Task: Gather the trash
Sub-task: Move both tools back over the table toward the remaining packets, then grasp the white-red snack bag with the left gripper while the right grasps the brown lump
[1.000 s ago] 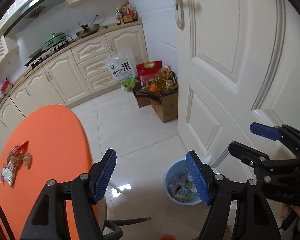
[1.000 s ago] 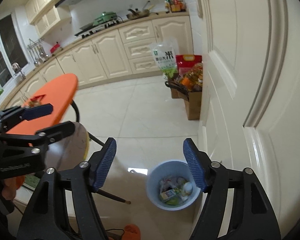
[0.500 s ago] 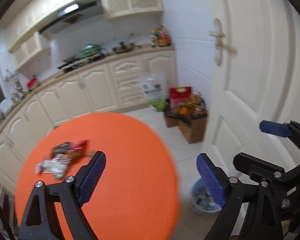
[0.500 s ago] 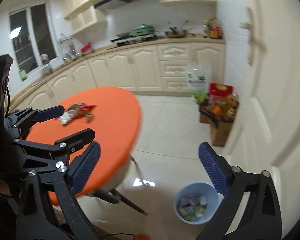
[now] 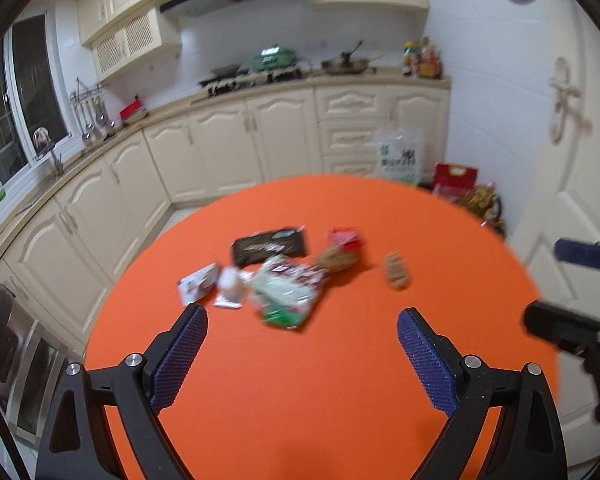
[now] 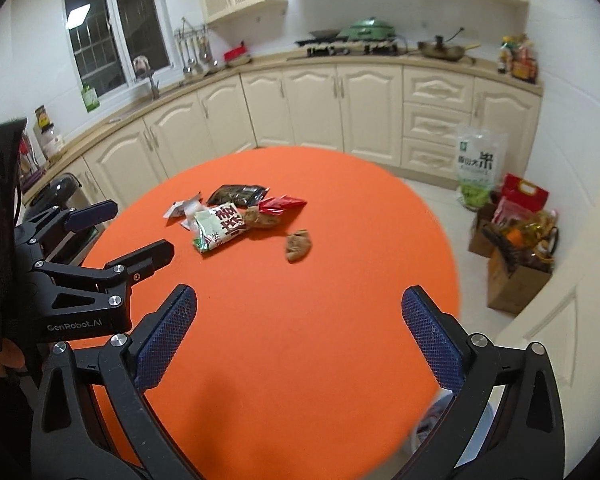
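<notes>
Several pieces of trash lie in a cluster on the round orange table: a green and white snack bag, a dark wrapper, a red wrapper, a white packet and a brown crumpled scrap. My left gripper is open and empty above the table's near part. My right gripper is open and empty, also short of the trash. Each gripper shows in the other's view.
Cream kitchen cabinets with a stove and pans run along the back. A rice bag and a cardboard box of groceries stand on the floor at the right. A white door is at the right. A blue bin's rim peeks below the table edge.
Both grippers have swung up and left from the floor bin to face the orange table and its trash. Both stay open and empty.
</notes>
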A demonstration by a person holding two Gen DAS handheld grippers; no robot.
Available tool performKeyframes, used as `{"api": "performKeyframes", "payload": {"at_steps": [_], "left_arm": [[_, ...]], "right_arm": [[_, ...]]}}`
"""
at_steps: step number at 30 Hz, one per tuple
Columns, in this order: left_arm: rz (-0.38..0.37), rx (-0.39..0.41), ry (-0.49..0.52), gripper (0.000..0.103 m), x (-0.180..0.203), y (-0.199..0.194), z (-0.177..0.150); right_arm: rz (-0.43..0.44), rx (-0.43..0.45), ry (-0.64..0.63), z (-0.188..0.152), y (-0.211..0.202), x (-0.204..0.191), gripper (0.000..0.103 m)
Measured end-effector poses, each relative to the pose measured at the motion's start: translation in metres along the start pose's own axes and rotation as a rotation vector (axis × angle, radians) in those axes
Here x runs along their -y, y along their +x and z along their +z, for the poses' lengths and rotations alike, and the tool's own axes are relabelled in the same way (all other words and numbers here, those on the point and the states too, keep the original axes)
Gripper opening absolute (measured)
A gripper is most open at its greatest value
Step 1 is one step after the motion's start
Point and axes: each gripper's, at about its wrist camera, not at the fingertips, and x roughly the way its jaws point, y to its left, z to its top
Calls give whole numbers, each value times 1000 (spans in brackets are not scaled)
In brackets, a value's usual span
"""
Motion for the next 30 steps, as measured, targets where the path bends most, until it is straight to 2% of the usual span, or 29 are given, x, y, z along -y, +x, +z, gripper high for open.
{"api": "performKeyframes", "payload": {"at_steps": [6, 10, 16, 17, 18, 20, 23, 30], "left_arm": [[-16, -141, 7, 94, -18, 69, 13], [-37, -175, -12, 94, -23, 100, 27], [-40, -194, 15, 94, -24, 139, 46], [-59, -187, 4, 88, -26, 144, 48], [-87, -189, -5, 77, -30, 148, 49], [-143, -193, -18, 65, -33, 151, 51], [-132, -167, 6, 63, -41, 153, 47], [-137, -162, -30, 58, -54, 136, 30]], "right_arm": [[1, -67, 10, 2, 46, -1, 103], [10, -101, 14, 6, 72, 2, 103], [21, -129, 23, 10, 94, 7, 103], [19, -135, 20, 10, 98, 8, 103], [16, -136, 19, 11, 101, 7, 103], [23, -142, 26, 13, 106, 8, 103], [17, -153, 22, 16, 115, 7, 103], [-10, -178, -10, 17, 135, 0, 103]]}}
